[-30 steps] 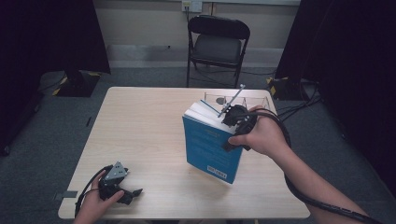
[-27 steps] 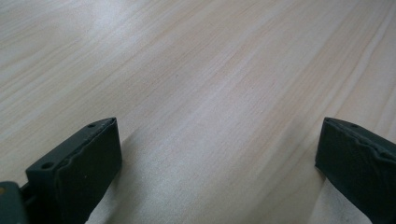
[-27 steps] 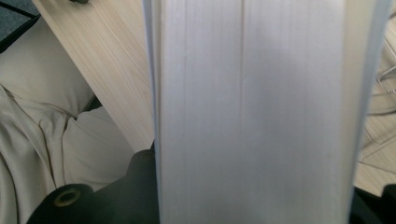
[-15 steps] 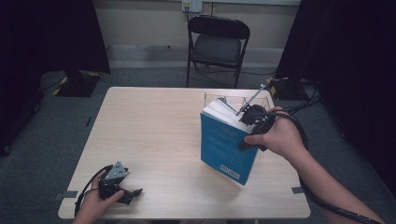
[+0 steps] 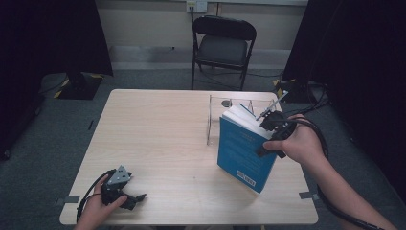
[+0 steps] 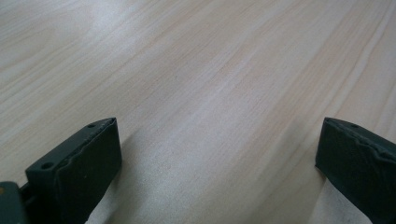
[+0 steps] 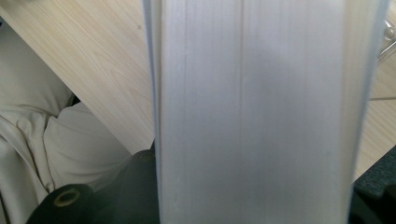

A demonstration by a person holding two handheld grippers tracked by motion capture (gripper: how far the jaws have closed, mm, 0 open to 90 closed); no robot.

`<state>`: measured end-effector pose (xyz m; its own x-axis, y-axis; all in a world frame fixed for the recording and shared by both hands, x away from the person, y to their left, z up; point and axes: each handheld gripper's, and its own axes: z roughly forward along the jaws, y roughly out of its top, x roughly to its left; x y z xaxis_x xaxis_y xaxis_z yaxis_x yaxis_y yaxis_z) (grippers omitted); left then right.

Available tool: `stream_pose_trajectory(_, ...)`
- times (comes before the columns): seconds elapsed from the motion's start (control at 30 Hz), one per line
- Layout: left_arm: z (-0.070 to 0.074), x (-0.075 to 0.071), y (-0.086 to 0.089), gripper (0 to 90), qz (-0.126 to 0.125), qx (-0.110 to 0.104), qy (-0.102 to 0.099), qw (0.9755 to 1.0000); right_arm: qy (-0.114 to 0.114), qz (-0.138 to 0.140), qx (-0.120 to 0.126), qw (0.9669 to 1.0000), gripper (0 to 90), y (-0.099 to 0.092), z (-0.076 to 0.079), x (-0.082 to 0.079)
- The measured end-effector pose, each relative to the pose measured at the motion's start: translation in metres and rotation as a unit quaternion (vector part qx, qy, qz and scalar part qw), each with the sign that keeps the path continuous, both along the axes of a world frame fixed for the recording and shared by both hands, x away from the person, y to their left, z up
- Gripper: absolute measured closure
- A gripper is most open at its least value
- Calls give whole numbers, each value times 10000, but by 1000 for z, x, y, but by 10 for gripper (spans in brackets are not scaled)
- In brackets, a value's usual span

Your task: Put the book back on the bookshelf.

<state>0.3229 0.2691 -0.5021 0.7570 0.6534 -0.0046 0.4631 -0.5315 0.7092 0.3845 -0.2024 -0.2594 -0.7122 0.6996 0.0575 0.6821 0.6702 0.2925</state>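
The right gripper (image 5: 269, 125) clamps its fingers across the thick blue book (image 5: 242, 152), holding it upright beside the clear rack (image 5: 216, 120), probably for shelving, while the left gripper (image 5: 125, 195) rests wide open on the bench (image 5: 158, 139).

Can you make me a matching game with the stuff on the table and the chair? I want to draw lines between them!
Things:
1. book
2. left gripper
3. chair
4. clear stand

Where or how:
A. on the floor past the far edge of the table
B. resting open near the table's front left corner
C. see-through, right behind the book
D. blue cover, gripped and tilted by the right gripper

Pairs: 1-D, 2-B, 3-A, 4-C
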Motion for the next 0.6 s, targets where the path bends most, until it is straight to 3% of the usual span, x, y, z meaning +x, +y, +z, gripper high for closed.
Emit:
stream_pose_trajectory(0.17,0,0,0,0,-5,1,3,10000,26,-94,-3,10000,618,-9,1,-1)
stream_pose_trajectory(0.3,0,1,0,0,-21,18,-15,10000,-85,-156,-47,9998,617,-13,1,-3)
stream_pose_trajectory(0.6,0,1,0,0,-28,7,-5,10000,-7,-312,-30,9995,617,-21,0,-6)
